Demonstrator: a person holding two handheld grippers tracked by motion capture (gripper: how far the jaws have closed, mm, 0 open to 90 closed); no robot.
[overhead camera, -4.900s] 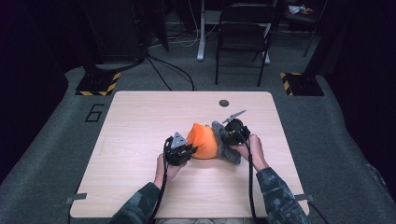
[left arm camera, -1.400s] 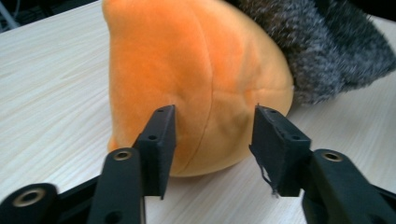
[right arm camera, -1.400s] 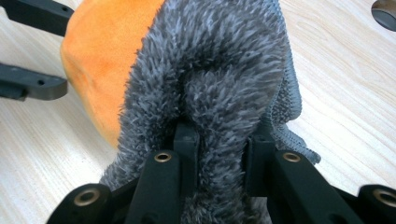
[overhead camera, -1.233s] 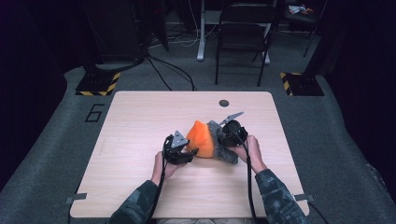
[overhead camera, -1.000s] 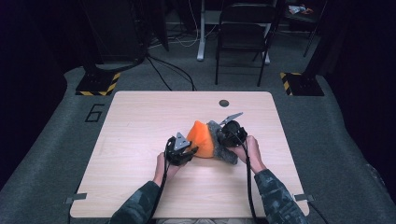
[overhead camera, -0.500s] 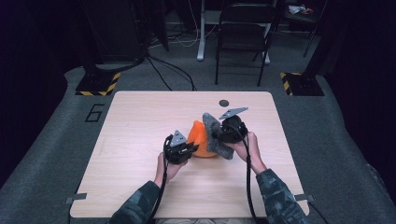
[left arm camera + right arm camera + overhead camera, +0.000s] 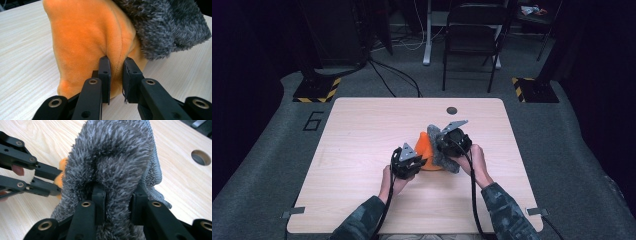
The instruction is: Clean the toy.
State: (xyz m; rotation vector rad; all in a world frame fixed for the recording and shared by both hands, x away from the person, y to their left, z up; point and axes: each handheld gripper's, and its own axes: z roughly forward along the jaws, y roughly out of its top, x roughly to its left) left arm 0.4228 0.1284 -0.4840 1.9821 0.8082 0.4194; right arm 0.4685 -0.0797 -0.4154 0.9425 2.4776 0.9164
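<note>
Grippers meet near the table's [image 7: 362, 130] middle in the high view: the left gripper [image 7: 411, 161] at the near-left of an orange cloth [image 7: 424, 150], the right gripper [image 7: 447, 142] over a grey cloth [image 7: 443, 159] just right of it, their grips too small to judge there. The left gripper view shows its jaws nearly closed, pinching a fold of orange plush under the grey fur. The right gripper view shows its jaws closed on a ridge of grey fur, with a hole [image 7: 200, 157] in the tabletop beyond.
</note>
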